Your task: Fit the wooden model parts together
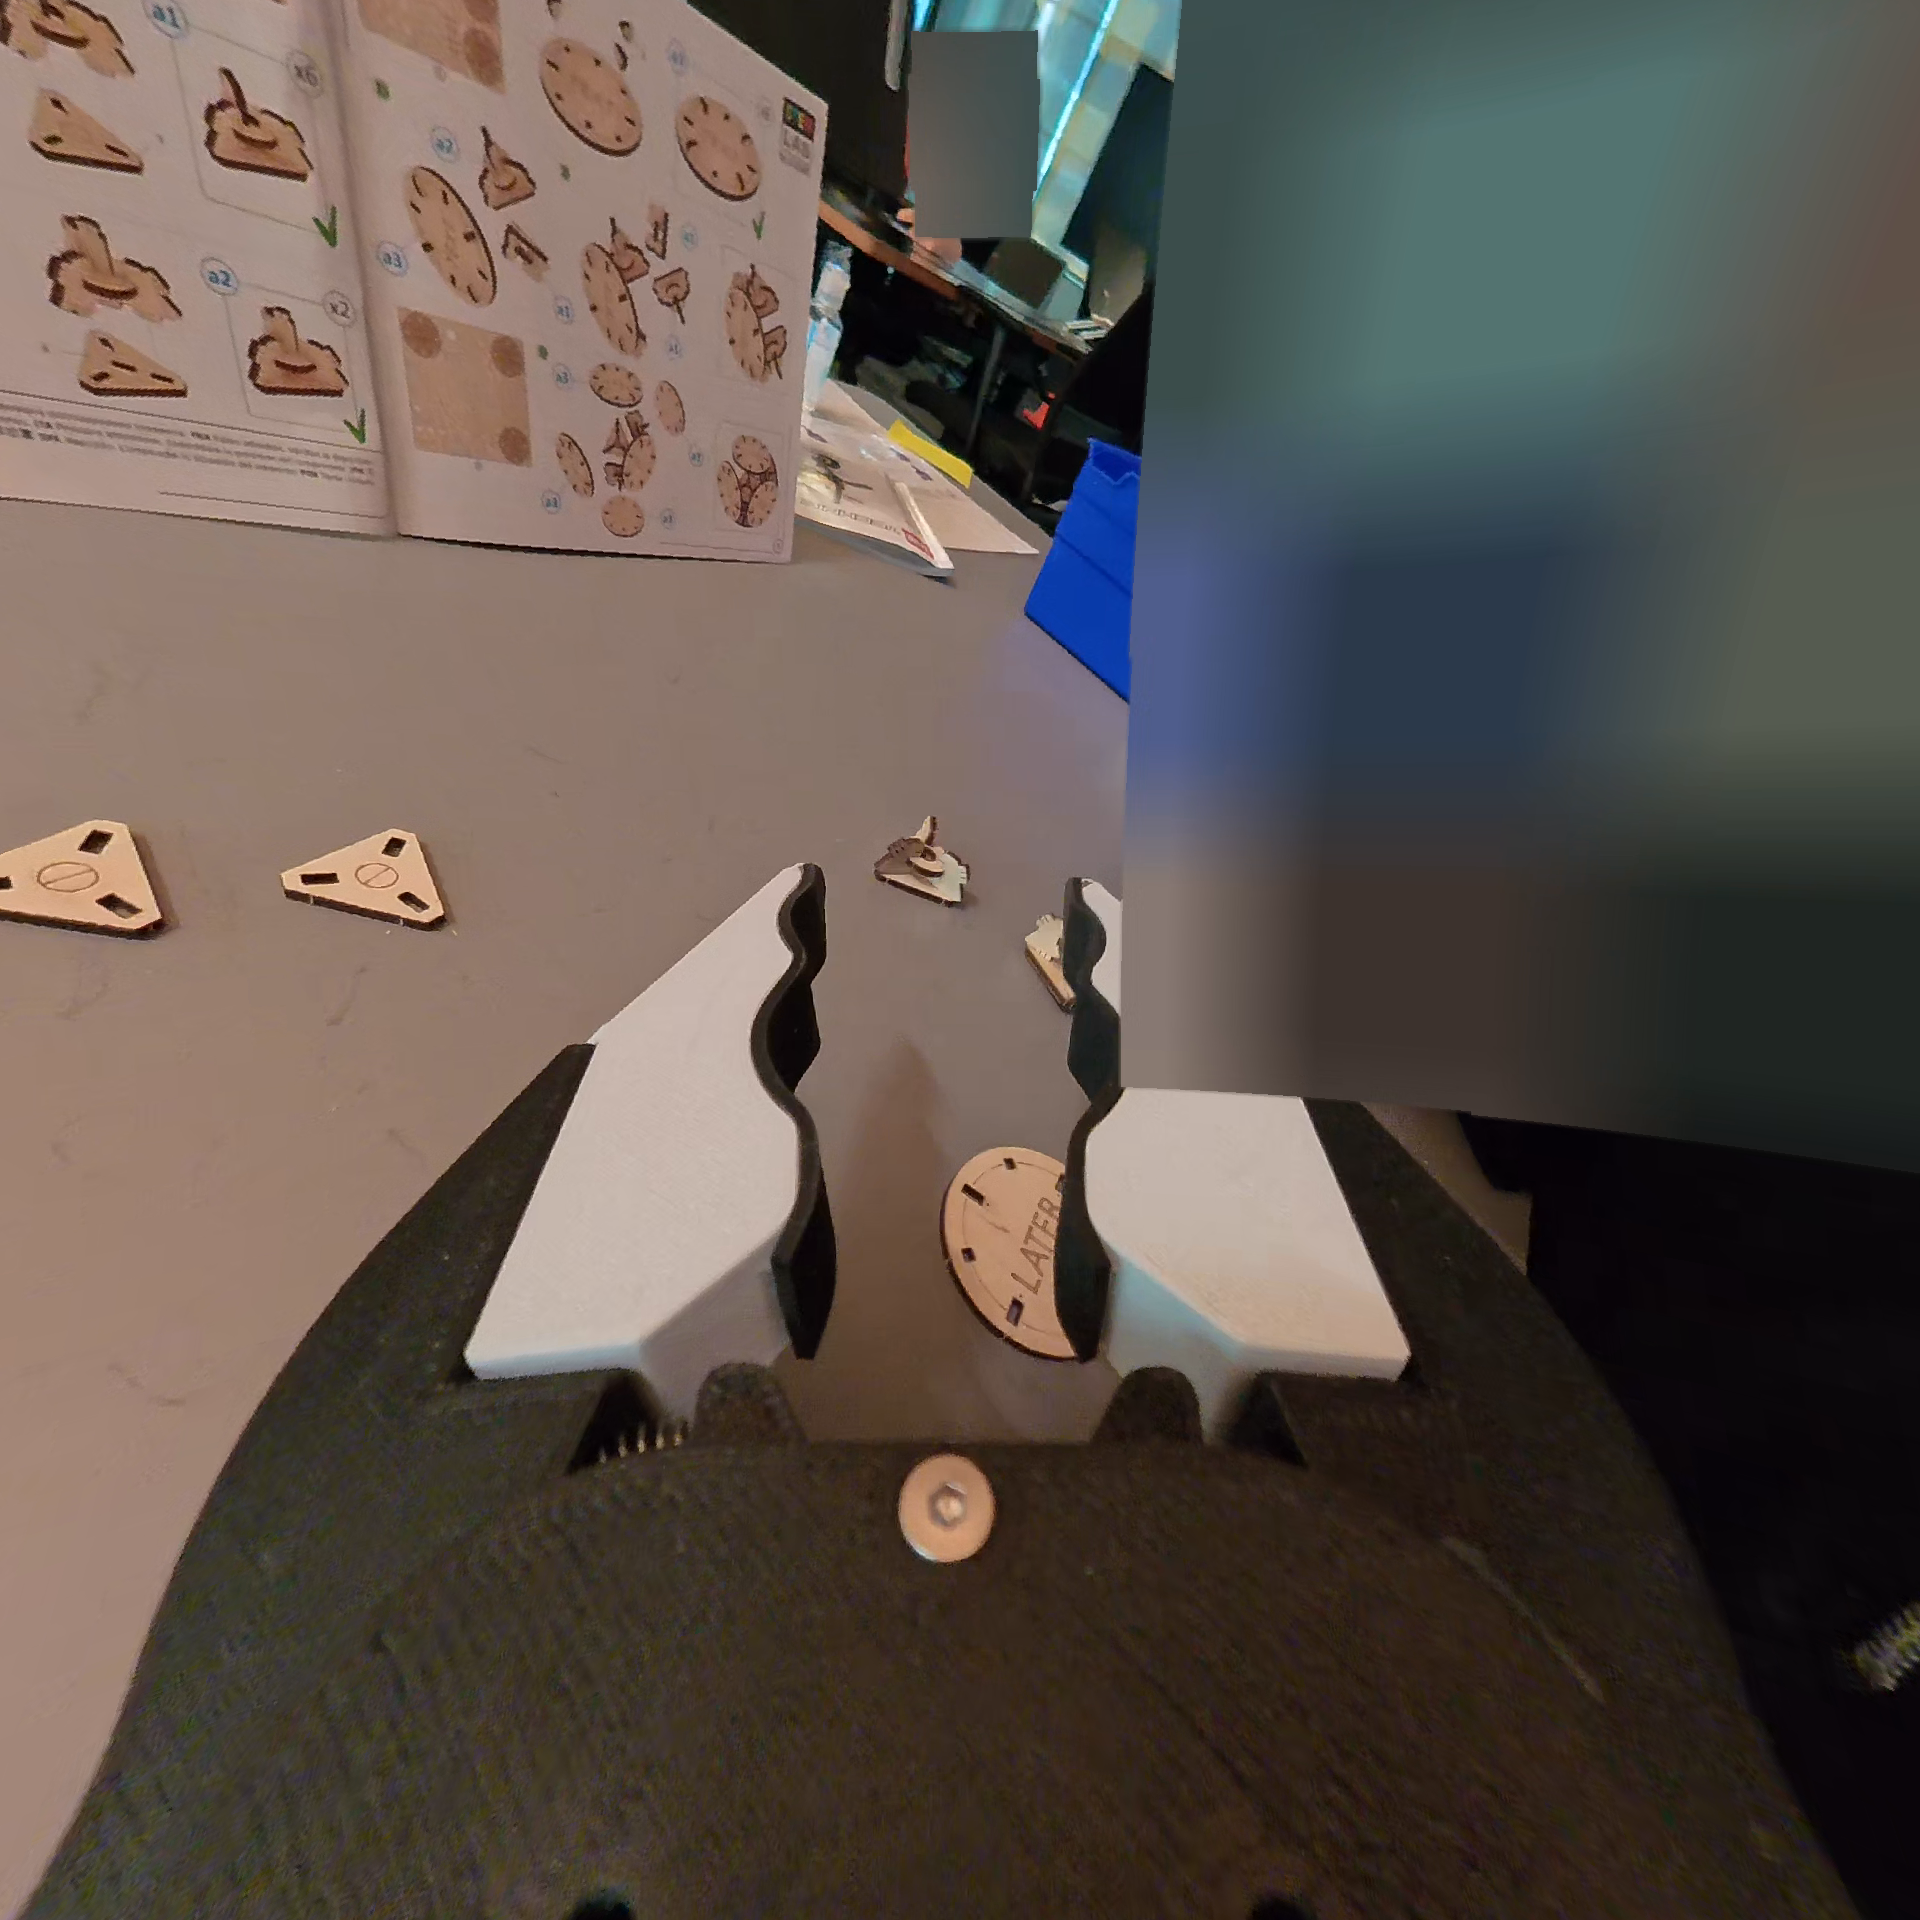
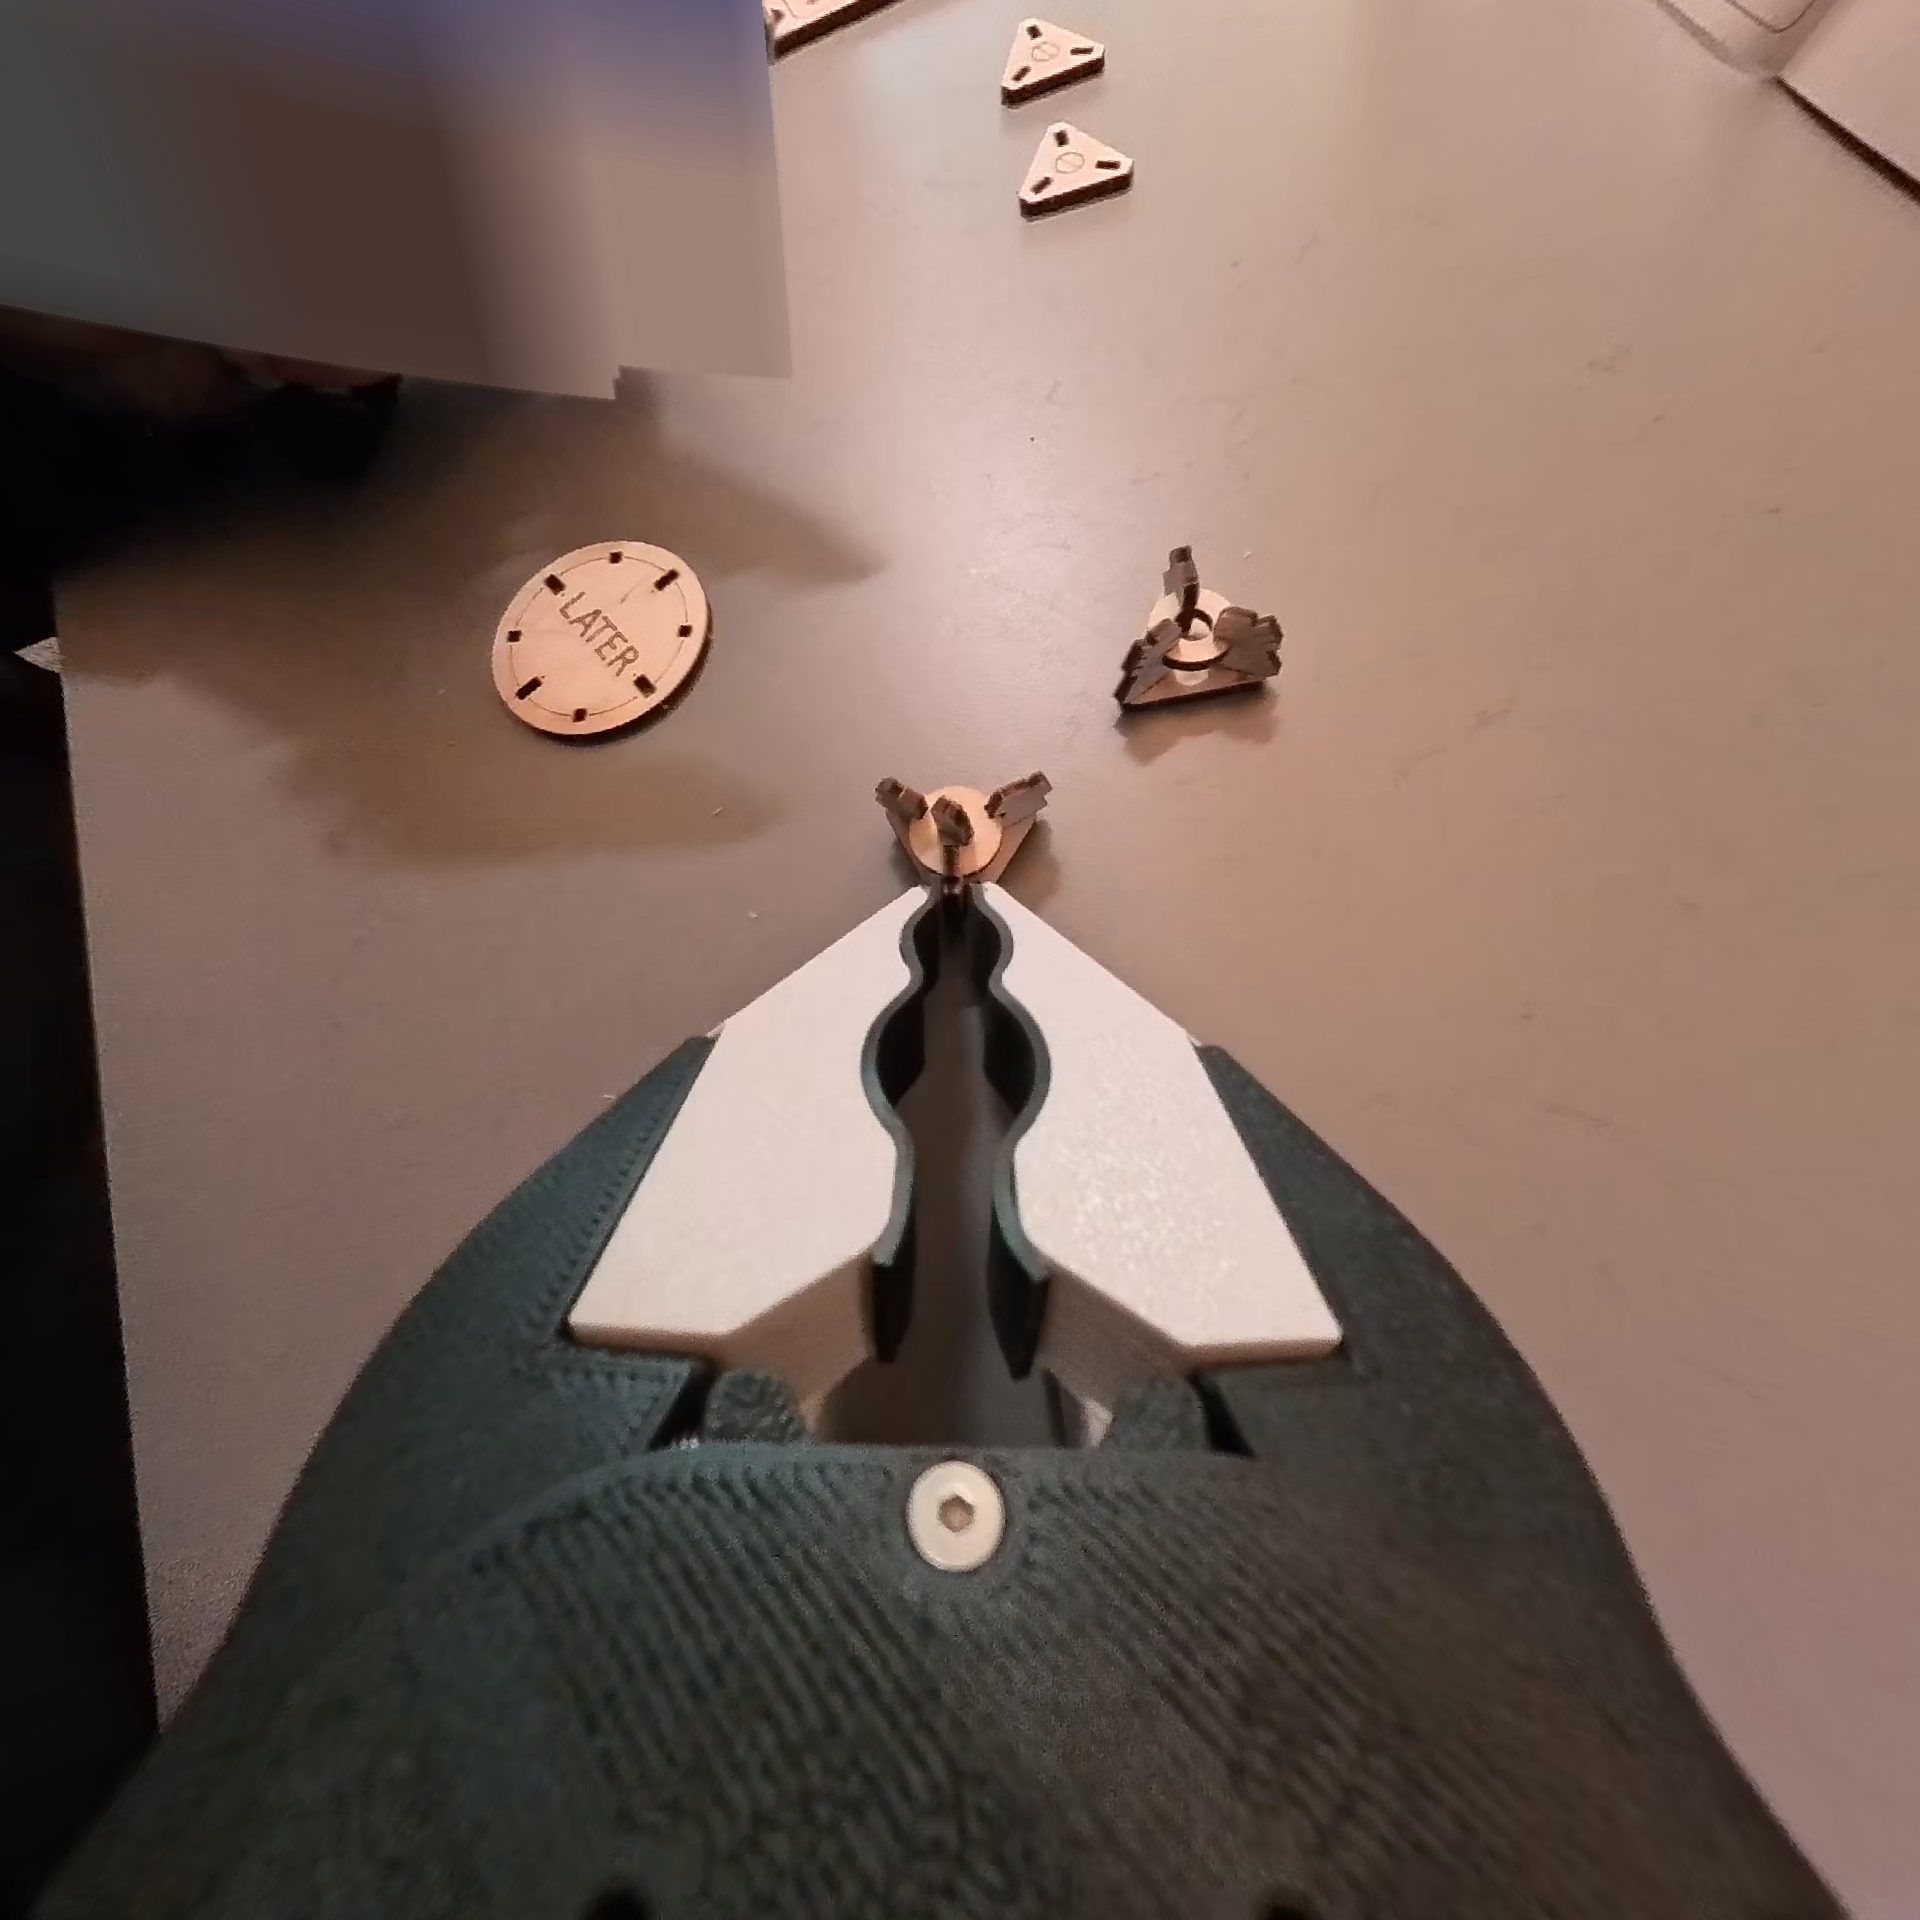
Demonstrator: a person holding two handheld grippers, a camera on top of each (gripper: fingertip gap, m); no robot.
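Observation:
In the right wrist view my right gripper [image 2: 951, 902] is shut on the thin upright tab of a small wooden assembly [image 2: 961, 831], a triangular base with a disc and dark toothed pieces, close to the grey table [image 2: 1455, 935]. A second such assembly [image 2: 1200, 644] stands to the right, and a round wooden disc [image 2: 603, 639] lies to the left. In the left wrist view my left gripper [image 1: 945, 891] is open and empty, low over the table. The disc [image 1: 1003, 1252] lies under its right finger [image 1: 1086, 966]. One assembly [image 1: 923, 862] stands just beyond the tips; another [image 1: 1047, 961] is half hidden behind the right finger.
Two flat wooden triangles [image 1: 369, 878] [image 1: 78, 878] lie at the left, also in the right wrist view [image 2: 1075, 171] [image 2: 1051, 62]. An open instruction booklet [image 1: 416, 260] stands at the back, with papers [image 1: 894, 499] and a blue bin [image 1: 1086, 561] to its right. The gap from one gripper's tips to the other's is roughly 15 cm.

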